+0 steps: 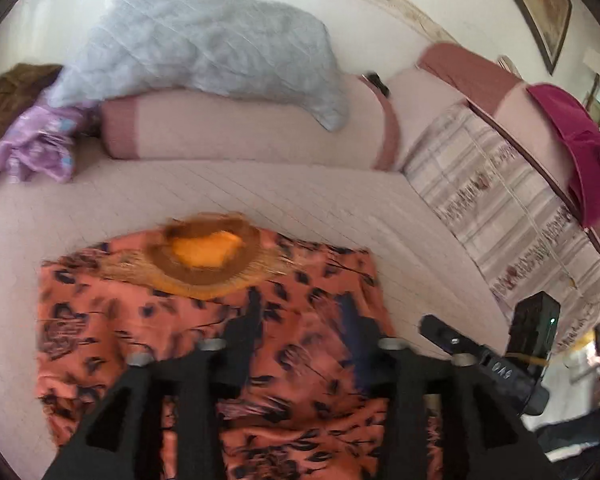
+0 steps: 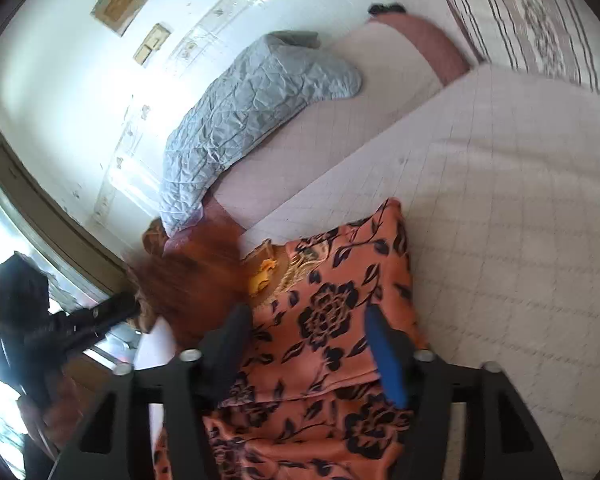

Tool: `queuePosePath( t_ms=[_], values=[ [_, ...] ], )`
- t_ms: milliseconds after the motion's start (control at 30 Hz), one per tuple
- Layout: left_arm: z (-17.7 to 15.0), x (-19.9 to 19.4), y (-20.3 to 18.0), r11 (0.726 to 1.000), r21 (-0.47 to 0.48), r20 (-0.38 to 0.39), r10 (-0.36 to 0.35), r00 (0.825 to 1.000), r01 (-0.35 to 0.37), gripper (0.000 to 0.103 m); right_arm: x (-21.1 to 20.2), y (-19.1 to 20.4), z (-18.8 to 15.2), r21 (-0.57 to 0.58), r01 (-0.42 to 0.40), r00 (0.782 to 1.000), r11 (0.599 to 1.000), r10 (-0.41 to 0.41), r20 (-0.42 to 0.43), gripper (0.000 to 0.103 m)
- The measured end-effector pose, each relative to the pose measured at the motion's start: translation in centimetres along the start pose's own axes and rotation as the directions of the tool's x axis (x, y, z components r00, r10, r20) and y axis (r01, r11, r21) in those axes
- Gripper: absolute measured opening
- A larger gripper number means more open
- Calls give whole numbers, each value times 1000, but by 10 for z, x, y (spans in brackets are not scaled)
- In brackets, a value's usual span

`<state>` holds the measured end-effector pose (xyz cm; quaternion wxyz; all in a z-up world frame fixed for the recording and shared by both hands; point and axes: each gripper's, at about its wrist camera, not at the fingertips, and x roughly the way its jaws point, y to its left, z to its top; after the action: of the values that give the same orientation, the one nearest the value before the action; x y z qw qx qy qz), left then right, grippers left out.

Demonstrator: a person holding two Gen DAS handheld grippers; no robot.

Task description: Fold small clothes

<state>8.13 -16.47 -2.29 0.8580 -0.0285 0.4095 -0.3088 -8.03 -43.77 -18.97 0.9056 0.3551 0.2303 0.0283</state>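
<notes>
An orange garment with a dark flower print (image 1: 204, 360) lies spread on the pink quilted bed (image 1: 300, 196), its gold-trimmed neckline (image 1: 208, 256) toward the pillows. My left gripper (image 1: 300, 320) hovers over its middle with the fingers apart and nothing pinched between them. My right gripper (image 2: 306, 320) stands open over the same garment (image 2: 332, 304) near its neckline (image 2: 276, 276), blue pad (image 2: 384, 356) on the right finger. From the left wrist view the right gripper (image 1: 432, 328) shows at the garment's right edge. The left gripper (image 2: 132, 304) appears blurred in the right wrist view.
A grey quilted blanket (image 1: 208, 48) lies over a pink bolster (image 1: 240, 128) at the back. Purple (image 1: 36, 140) and brown (image 1: 8, 92) clothes are heaped at the far left. A striped cloth (image 1: 500, 200) and a magenta garment (image 1: 572, 140) lie to the right. Blurred rust-brown cloth (image 2: 188, 280) sits by the garment's left side.
</notes>
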Motion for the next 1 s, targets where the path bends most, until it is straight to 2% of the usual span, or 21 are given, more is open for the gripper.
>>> queuePosePath(
  t_ms=[33,67,133,200,267,333,367,433,467,500,567,600,667,700,767,833,867,900,933,967,1000],
  values=[
    [-3,-9,12,999,-10,33,34,999,-34,61,2,0,0,14,-8,1000,1000,8,-9,70],
    [-9,-15,23,998,-18,52,68,996,-67,63,6,0,0,23,-12,1000,1000,12,-27,70],
    [-19,-17,58,982,-50,47,187,981,-185,63,17,1,-2,39,-22,997,999,25,-67,70],
    [-30,-12,96,952,-95,7,293,956,-291,63,28,1,-4,50,0,995,999,5,-102,70],
    [-46,-7,136,905,-138,-29,403,915,-403,63,41,-2,-7,46,39,989,998,-32,-145,70],
    [-60,-4,166,876,-174,-50,449,892,-451,63,53,-8,-9,35,74,981,997,-67,-182,69],
    [-69,-4,176,870,-189,-54,454,889,-456,63,62,-11,-10,27,110,974,994,-102,-202,66],
    [-82,7,197,858,-213,-92,459,884,-467,63,73,-14,-12,15,130,965,991,-123,-232,46],
    [-87,15,206,850,-217,-146,458,877,-480,63,80,-10,-14,-17,153,954,988,-152,-259,25],
    [-91,24,214,849,-228,-213,434,875,-476,63,85,-6,-16,-59,185,941,981,-194,-276,15],
    [-88,19,214,859,-233,-190,419,888,-456,63,95,12,-22,-186,270,901,945,-316,-296,12],
    [-83,13,211,863,-214,-163,431,888,-458,63,94,26,-22,-246,291,888,924,-357,-290,11],
    [-75,0,202,861,-181,-78,469,880,-475,63,78,62,-11,-356,296,903,886,-381,-196,11],
    [-74,-1,200,858,-176,-70,478,876,-482,63,71,75,-4,-393,301,912,869,-383,-149,11],
    [-76,10,197,859,-142,-110,480,870,-492,63,63,92,12,-410,314,921,856,-380,-87,11],
    [-86,31,200,848,-96,-190,499,846,-522,63,72,88,26,-409,362,909,838,-415,-46,11],
    [-91,34,200,841,-88,-194,511,838,-533,63,85,76,27,-423,410,884,808,-467,-35,11],
    [-91,33,199,841,-90,-179,513,839,-533,63,98,62,24,-425,433,862,795,-503,-62,15],
    [-90,29,198,843,-88,-183,510,841,-531,63,113,42,20,-404,430,843,808,-519,-141,15],
    [-89,23,196,851,-95,-175,497,850,-517,63,128,17,15,-348,424,818,836,-519,-249,16],
    [-91,18,195,854,-105,-157,492,856,-510,63,127,-2,11,-253,403,837,879,-466,-287,16]
  ],
)
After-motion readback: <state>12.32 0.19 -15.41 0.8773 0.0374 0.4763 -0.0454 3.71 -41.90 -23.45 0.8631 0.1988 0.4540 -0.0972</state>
